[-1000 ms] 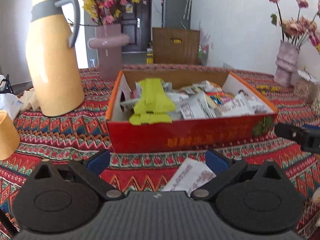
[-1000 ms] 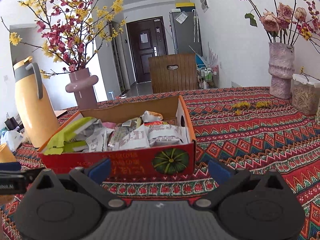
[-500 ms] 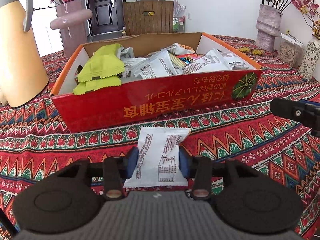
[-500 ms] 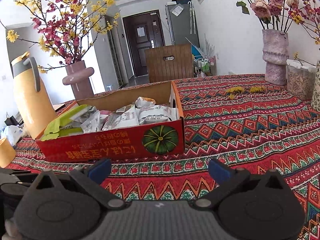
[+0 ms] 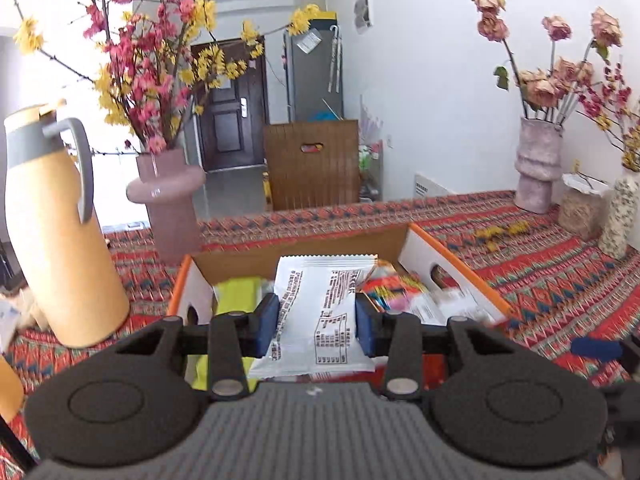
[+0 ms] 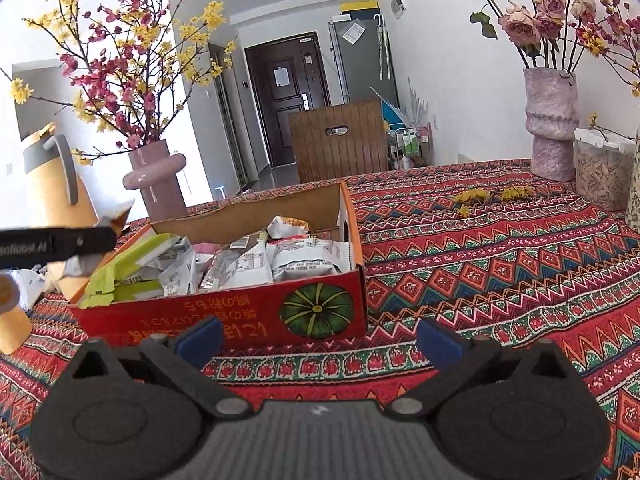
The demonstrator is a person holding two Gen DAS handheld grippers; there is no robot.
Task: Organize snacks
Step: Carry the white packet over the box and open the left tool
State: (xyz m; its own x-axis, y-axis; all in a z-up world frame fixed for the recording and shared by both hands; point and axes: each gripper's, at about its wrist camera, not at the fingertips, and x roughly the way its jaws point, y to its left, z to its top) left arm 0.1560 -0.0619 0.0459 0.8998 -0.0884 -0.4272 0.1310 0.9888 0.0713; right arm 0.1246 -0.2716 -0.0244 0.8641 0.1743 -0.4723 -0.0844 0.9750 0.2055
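Observation:
My left gripper [image 5: 316, 322] is shut on a white snack packet [image 5: 320, 304] with black print, held in the air over the near edge of the red cardboard box [image 5: 456, 268]. The box [image 6: 240, 316] is full of snack packets, white ones [image 6: 300, 264] and lime-green ones [image 6: 132, 256]. In the right wrist view the left gripper's black finger [image 6: 60, 242] reaches in from the left above the box's left end, with the packet's corner showing behind it. My right gripper [image 6: 318, 338] stands open above the tablecloth, in front of the box, with nothing between its fingers.
A tall yellow thermos jug [image 5: 52, 232] stands left of the box, a pink vase with blossom branches [image 5: 168, 200] behind it. At the right are a pink vase of dried roses [image 6: 552, 124] and a jar [image 6: 600, 172]. Yellow petals [image 6: 492, 194] lie on the patterned cloth.
My left gripper closed on the white packet that lay on the cloth before the box, then lifted it up over the box. The right gripper stayed open and about in place.

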